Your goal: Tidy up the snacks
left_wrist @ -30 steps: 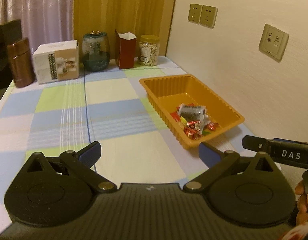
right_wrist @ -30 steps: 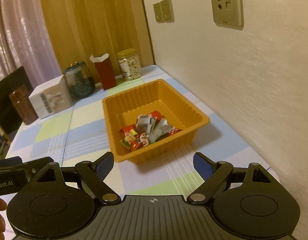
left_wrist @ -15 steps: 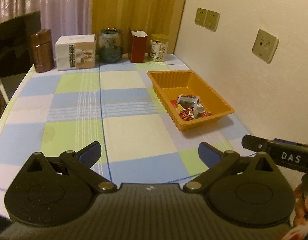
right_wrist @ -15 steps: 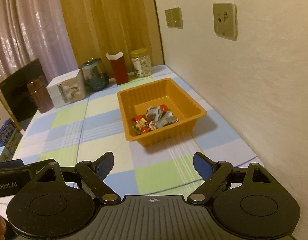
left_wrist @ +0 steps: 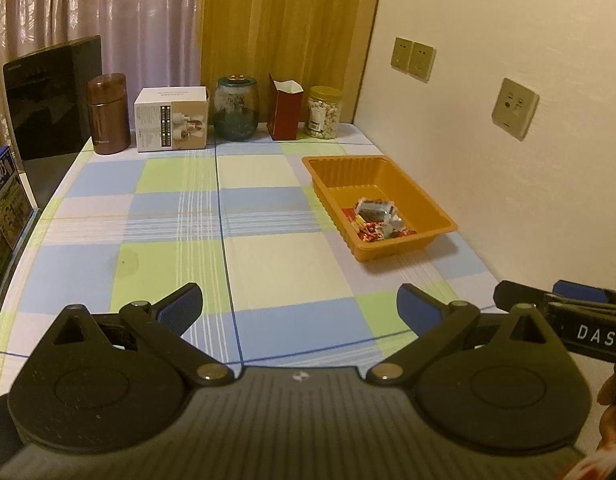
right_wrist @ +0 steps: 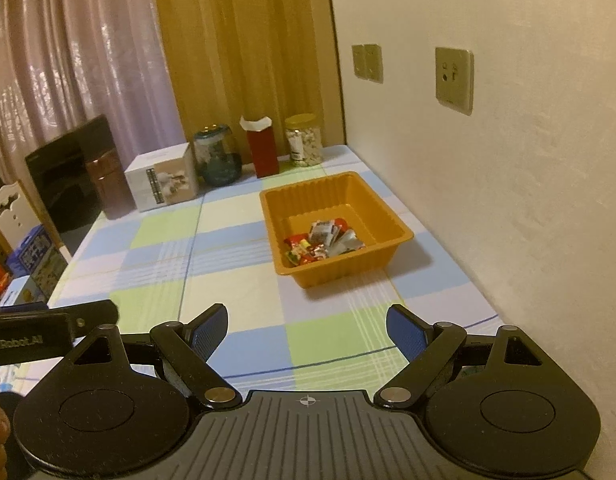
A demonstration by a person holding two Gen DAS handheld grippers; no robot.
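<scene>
An orange tray (left_wrist: pixel 436 210) (right_wrist: pixel 392 216) rests on the checked tablecloth close to the right wall. Several wrapped snacks (left_wrist: pixel 375 219) (right_wrist: pixel 323 240) lie heaped in its near corner. My left gripper (left_wrist: pixel 300 308) is open and empty, well back from the tray over the table's near edge. My right gripper (right_wrist: pixel 307 326) is open too, with nothing between its blue pads, and the tray sits far ahead of it. Each gripper shows at the edge of the other's view.
Along the back edge stand a brown canister (left_wrist: pixel 108 114), a white box (left_wrist: pixel 172 119), a dark glass jar (left_wrist: pixel 236 108), a red carton (left_wrist: pixel 285 109) and a jar of nuts (left_wrist: pixel 324 113). A black appliance (left_wrist: pixel 52 96) and boxes stand at the left. The wall (left_wrist: pixel 508 160) runs along the right.
Both grippers have pulled back and risen away from the tray, which now looks smaller and farther off. More of the table and the left side has come into view. The jaws stayed open.
</scene>
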